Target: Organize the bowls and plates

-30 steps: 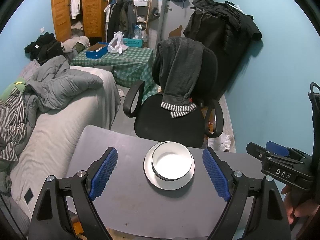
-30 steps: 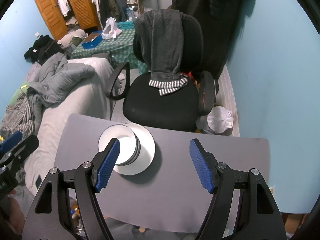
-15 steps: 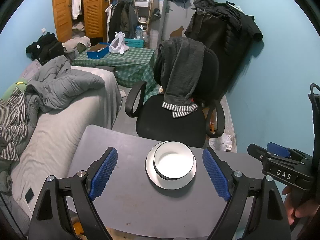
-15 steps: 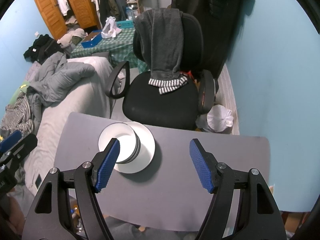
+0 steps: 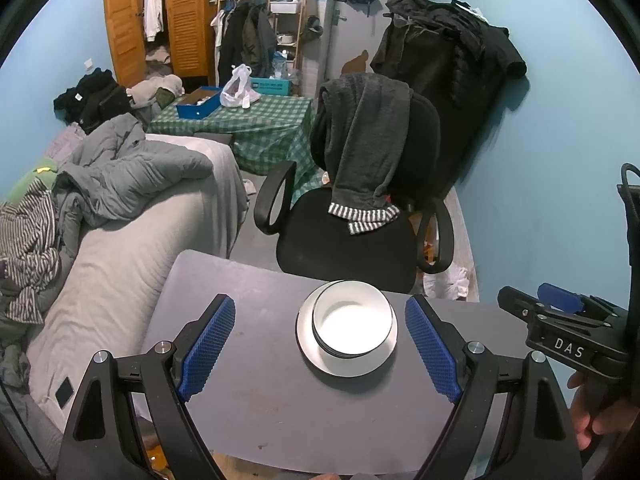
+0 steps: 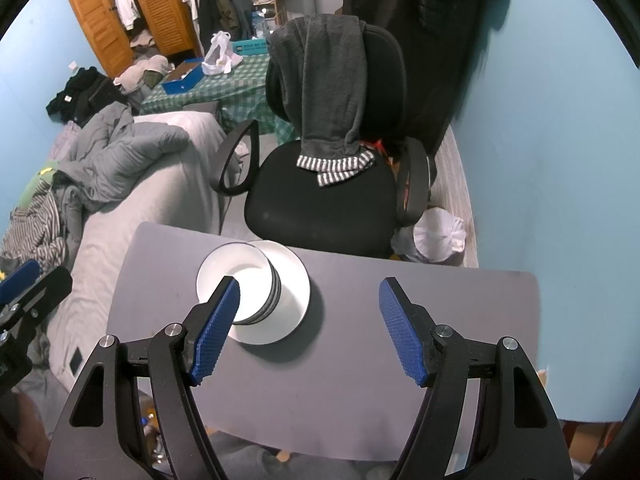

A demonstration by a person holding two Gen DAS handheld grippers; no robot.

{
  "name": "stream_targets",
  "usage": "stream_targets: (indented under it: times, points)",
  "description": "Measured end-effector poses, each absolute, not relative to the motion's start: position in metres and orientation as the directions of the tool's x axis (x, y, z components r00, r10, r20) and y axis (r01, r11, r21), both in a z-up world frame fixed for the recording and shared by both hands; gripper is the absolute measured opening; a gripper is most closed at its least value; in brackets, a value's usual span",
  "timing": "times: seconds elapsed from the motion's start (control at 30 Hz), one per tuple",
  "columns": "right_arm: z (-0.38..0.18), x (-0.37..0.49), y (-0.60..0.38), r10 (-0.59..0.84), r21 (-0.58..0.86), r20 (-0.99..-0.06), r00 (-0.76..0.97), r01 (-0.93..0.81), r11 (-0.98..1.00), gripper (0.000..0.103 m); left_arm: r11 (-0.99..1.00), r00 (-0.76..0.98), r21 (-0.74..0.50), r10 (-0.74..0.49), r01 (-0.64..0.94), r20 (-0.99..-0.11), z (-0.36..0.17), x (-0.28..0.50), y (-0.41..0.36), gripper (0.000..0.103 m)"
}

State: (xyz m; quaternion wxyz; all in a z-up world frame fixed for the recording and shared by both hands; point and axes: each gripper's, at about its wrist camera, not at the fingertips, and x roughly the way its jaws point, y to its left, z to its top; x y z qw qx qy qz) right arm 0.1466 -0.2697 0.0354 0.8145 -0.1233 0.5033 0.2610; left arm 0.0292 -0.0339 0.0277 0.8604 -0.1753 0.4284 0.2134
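Over the last second almost nothing on the table (image 5: 248, 408) has changed; the stack of bowls (image 5: 352, 322) sits on the white plate (image 5: 347, 362) in the same spot, close to the table's far edge and roughly midway along it, right in front of the black office chair (image 5: 348, 248); only the views have drifted a little, the left camera having pulled back very slightly so the plate reads a touch lower and farther off.

The left gripper (image 5: 320, 354) hangs released above the near half of the table, its blue pads spread wide to either side of the stack and touching nothing; the right gripper (image 6: 310, 326) is likewise released and empty, its left pad crossing in front of the bowls in its own view, though I judge that to be overlap and not contact; it also shows at the right edge of the left view (image 5: 560, 322).

The bowls look nested, dark rims stacked one on another, leaning toward the plate's far-left side rather than centred; no other dishes show on the table.

My reading: with both tongs idle and the dishes gathered in one pile, the sorting looks finished or nearly so, the only leftover being a nudge to centre the bowls.
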Motion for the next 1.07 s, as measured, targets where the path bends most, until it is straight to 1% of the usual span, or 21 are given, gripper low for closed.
stream_targets:
  times: [0.23,0.8,1.07]
  points:
    - [0.030,0.135,-0.277,0.295,0.062,-0.887,0.355,-0.541,0.839,0.071,0.849,0.545,-0.123,0.213,-0.514,-0.811,0.027,0.029,-0.033,0.088]
    - [0.027,0.138,-0.278,0.296,0.064,-0.887,0.354,-0.542,0.838,0.071,0.844,0.534,-0.124,0.210,-0.521,-0.819,0.029,0.024,-0.028,0.089]
    - [0.027,0.139,-0.278,0.295,0.064,-0.888,0.352,-0.542,0.838,0.071,0.858,0.552,-0.127,0.200,-0.497,-0.810,0.033,0.024,-0.033,0.089]
